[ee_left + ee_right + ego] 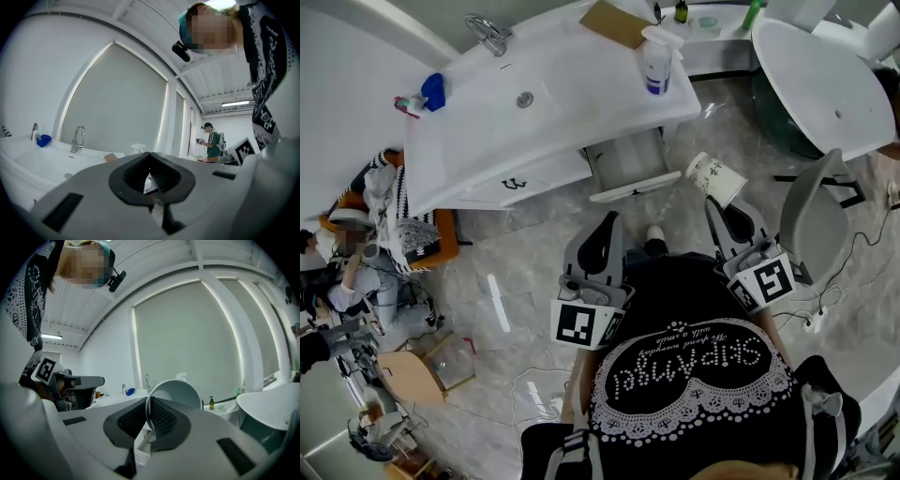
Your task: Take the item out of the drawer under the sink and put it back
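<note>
At the far left of the head view, a person (352, 277) and a pile of patterned cloth (398, 220) crowd the floor beside the white sink counter (572, 84); that side is tight. The counter's front edge runs slantwise, and bare marble floor (516, 272) lies open between it and the left gripper (602, 227). In the left gripper view the left gripper (150, 154) has its tips brought together with nothing between them, only a sliver of background showing below. It hangs near the drawer (635, 188), apart from it. The drawer juts out from under the counter, its white front edge toward the grippers; the counter's overhang hides the back of it, and whether anything lies inside cannot be told.

Just right of the drawer, over the floor, the right gripper (719, 202) is clamped on the rim of a white paper cup (715, 176). The cup is tilted, its base away from the gripper. The right gripper view shows the right gripper (147, 401) pinching the wall of the cup (180, 392), mouth toward the camera. The print on the cup is too small to read.

Further right a grey chair (811, 220) stands close to that arm, and a round white table (825, 84) is cut off by the frame edge. The wearer's dark shirt (694, 366) hides the floor below
</note>
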Tool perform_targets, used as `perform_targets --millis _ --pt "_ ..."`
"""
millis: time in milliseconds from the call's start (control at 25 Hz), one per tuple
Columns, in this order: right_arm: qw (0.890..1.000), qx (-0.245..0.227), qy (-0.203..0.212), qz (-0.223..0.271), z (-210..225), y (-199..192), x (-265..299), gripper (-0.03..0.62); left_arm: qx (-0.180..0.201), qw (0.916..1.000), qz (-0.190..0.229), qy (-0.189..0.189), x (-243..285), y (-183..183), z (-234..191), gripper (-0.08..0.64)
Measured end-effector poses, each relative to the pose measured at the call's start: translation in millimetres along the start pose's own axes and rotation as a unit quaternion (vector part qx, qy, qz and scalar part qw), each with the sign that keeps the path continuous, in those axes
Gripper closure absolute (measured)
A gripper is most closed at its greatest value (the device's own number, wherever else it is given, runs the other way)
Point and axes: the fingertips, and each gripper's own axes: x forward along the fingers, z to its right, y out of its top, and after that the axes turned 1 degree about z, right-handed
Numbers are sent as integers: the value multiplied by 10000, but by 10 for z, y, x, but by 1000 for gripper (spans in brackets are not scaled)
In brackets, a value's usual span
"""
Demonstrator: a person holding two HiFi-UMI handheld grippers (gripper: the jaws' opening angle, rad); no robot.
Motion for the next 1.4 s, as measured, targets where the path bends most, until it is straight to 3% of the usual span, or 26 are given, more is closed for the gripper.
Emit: perform_targets --millis 280,440,560,640,720,840,920,1200,1400 --pt "9998 -72 173 -50 -81 3 39 568 430 9987 -143 -237 6 29 180 557" --pt "9996 -110 248 -58 -103 10 50 568 124 9995 47 -282 -13 50 230 557" --pt "9994 -135 296 -81 -88 28 52 567 333 9986 -10 -401 69 23 371 557" --pt "9993 -177 319 -85 -86 45 74 566 433 9960 -304 -719 139 -88 535 557" --pt "9989 -268 382 -86 -104 49 107 566 495 9888 -583 -1285 199 -218 745 557" --pt "9981 -392 473 -90 -141 54 136 566 735 9686 -703 -2270 259 -319 1086 557" --pt "9977 -450 487 -129 -156 47 148 567 806 9592 -782 -2593 277 -362 1187 557" --pt "9977 -446 401 -316 -168 17 169 568 778 9537 -945 -2746 324 -417 1204 557" --pt "9977 -484 344 -330 -154 31 182 566 825 9630 -766 -2447 357 -372 942 557"
